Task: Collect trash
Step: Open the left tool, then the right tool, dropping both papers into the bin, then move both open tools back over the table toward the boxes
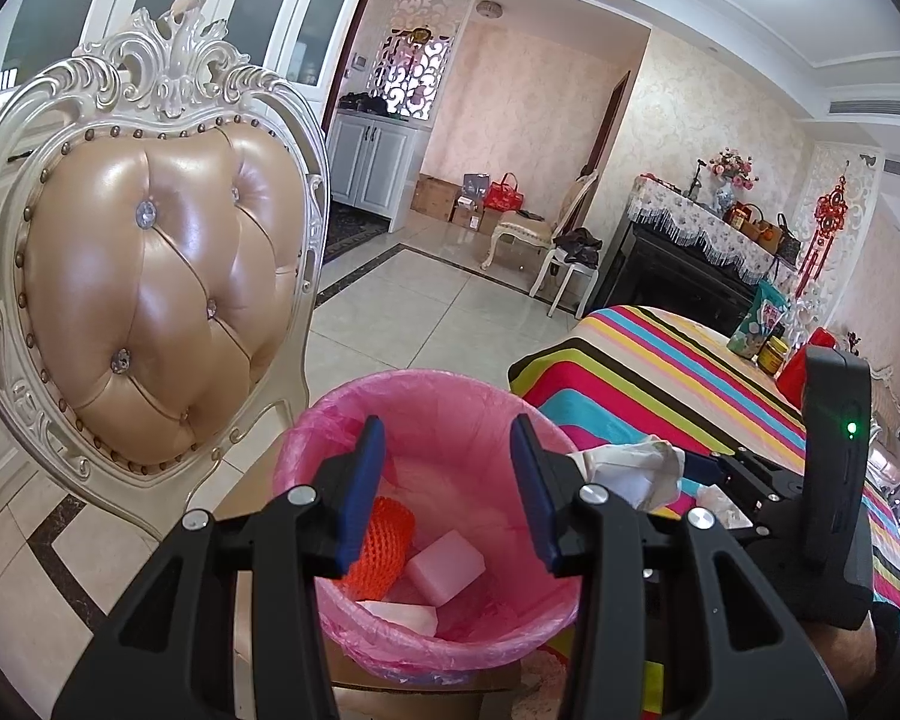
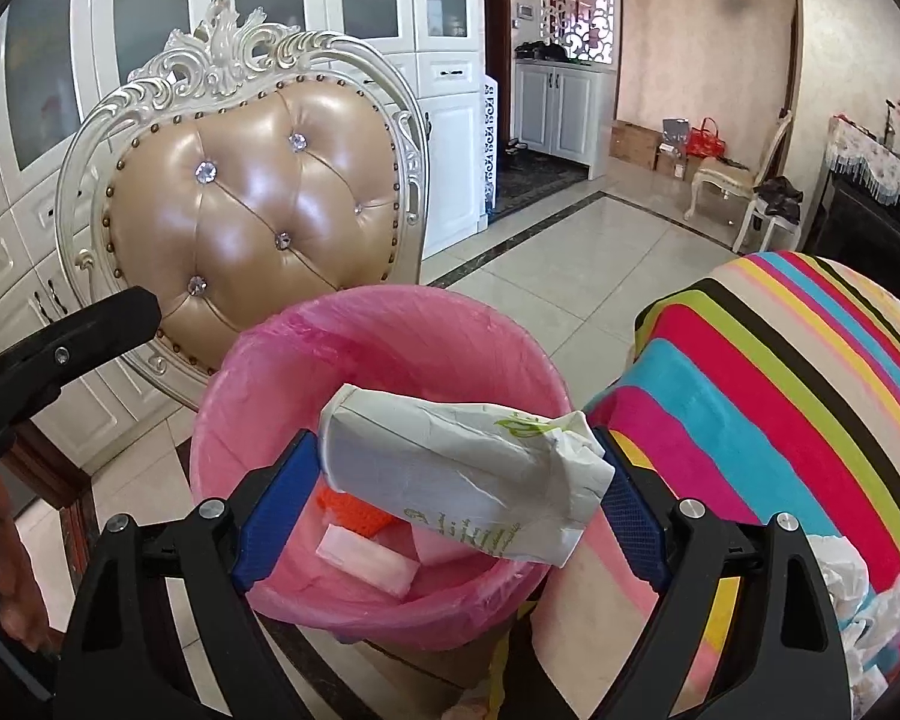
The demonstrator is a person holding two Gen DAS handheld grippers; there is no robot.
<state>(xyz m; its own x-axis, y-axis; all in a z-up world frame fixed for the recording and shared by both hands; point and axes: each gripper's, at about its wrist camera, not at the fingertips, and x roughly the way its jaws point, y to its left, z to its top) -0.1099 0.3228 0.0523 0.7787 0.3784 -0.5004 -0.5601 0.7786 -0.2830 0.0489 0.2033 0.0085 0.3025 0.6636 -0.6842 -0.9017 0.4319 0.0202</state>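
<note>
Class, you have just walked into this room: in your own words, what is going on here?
A person is collecting trash with two handheld grippers. The right gripper is shut on a crumpled white paper package, holding it over the pink-lined bin. The left gripper hangs open and empty above the same bin. Inside lie an orange net and pale foam blocks. The striped tablecloth is beside the bin.

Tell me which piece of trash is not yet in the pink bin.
The crumpled white paper carton, clamped in the right gripper above the bin. The orange net and pink foam block already lie inside.
</note>
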